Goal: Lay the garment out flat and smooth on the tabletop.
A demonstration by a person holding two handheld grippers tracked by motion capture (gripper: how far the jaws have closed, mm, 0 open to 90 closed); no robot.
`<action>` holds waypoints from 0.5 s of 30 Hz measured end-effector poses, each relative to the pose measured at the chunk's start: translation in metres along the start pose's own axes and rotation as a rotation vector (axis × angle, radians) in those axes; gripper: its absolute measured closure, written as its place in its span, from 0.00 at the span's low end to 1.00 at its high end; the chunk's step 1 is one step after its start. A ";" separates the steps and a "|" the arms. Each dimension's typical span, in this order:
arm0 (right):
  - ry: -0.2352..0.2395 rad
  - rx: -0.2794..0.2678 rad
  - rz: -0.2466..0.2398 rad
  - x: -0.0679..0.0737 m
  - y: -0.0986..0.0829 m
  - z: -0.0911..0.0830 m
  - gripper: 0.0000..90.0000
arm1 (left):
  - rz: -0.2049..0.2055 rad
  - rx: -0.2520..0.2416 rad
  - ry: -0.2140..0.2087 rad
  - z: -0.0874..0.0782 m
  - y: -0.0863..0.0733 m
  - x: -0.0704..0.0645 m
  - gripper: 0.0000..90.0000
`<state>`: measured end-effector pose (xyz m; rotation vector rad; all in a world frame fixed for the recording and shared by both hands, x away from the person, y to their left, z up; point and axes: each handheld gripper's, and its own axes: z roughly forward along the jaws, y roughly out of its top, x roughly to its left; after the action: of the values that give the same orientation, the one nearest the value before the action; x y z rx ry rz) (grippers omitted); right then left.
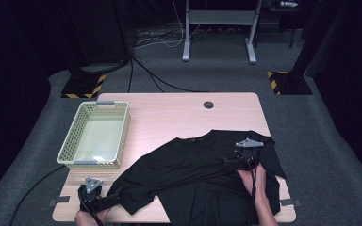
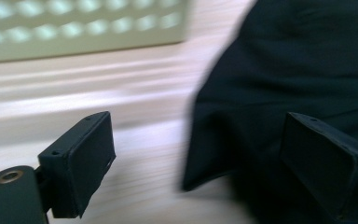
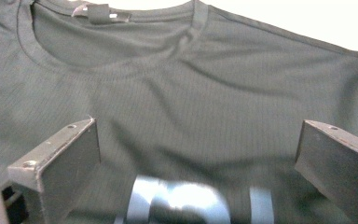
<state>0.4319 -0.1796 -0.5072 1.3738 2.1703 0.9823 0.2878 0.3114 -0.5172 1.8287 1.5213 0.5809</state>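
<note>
The black T-shirt (image 1: 202,174), limp, light and apt to bunch, lies spread on the table (image 1: 169,113) beneath both grippers' released jaws, best pinched at the sleeve hem (image 2: 200,179) between the left gripper's (image 2: 205,163) jaws.

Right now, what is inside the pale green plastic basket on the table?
The pale green perforated plastic basket looks empty: its smooth floor shows bare in the high view. The strip just behind its near wall is hidden. The black T-shirt lies beside it on the light wooden table.
</note>
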 end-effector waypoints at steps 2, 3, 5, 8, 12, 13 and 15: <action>0.030 0.026 -0.017 0.002 0.006 0.012 0.00 | 0.024 0.004 -0.021 0.002 0.001 -0.009 0.11; 0.027 0.049 -0.034 0.004 0.007 0.018 0.00 | 0.030 0.005 -0.042 0.004 0.001 -0.014 0.11; 0.016 0.077 -0.049 0.007 0.009 0.027 0.00 | 0.063 0.023 -0.051 0.008 0.002 -0.024 0.11; -0.010 0.076 -0.042 0.004 0.007 0.032 0.00 | 0.099 0.053 -0.034 0.019 0.002 -0.029 0.11; -0.082 0.079 0.025 -0.010 0.005 0.028 0.00 | 0.093 0.047 0.017 0.023 0.006 -0.021 0.11; -0.101 0.078 0.046 -0.014 0.004 0.027 0.00 | 0.083 0.046 0.025 0.023 0.006 -0.017 0.11; -0.132 0.079 0.075 -0.019 0.001 0.023 0.00 | 0.058 0.037 0.035 0.023 0.005 -0.010 0.10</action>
<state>0.4560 -0.1883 -0.5231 1.5214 2.0937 0.8149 0.3058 0.2965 -0.5280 1.9055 1.5153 0.6185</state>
